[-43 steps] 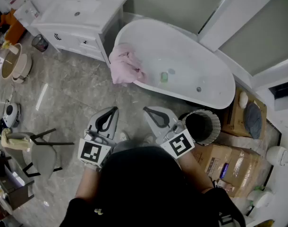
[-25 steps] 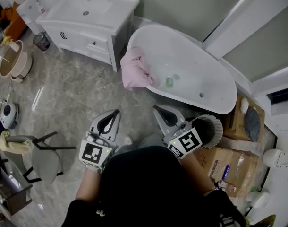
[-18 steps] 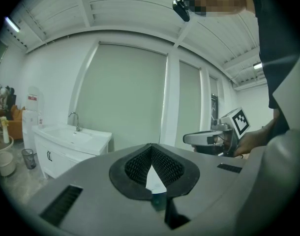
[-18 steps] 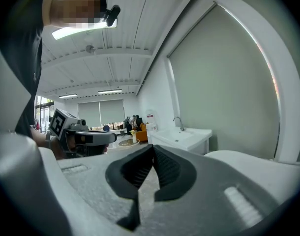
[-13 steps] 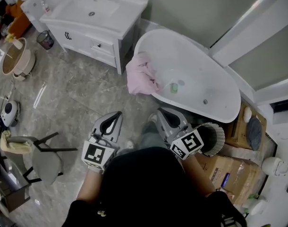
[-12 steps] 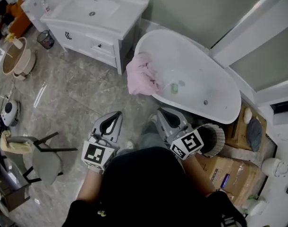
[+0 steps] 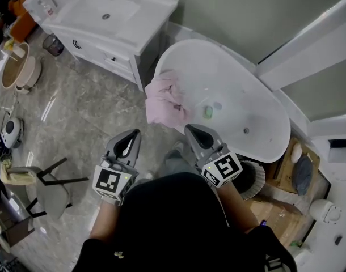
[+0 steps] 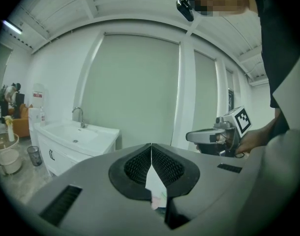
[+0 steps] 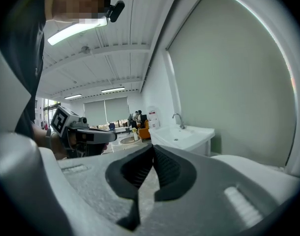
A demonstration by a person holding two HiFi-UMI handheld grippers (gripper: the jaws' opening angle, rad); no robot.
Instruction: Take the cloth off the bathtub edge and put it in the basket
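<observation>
Left gripper and right gripper hold their jaws together, empty. The cloth (draped on the bathtub edge) lies just ahead.

The person wears a black top; the grey left gripper and right gripper carry black-and-white marker cubes.

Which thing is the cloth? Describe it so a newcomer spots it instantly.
Find the white oval bathtub beside the white vanity cabinet. Over its rim, at the end nearest the vanity, hangs a crumpled pink fabric cloth. It is the only pink, soft thing there; the small green object inside the tub is far smaller.
</observation>
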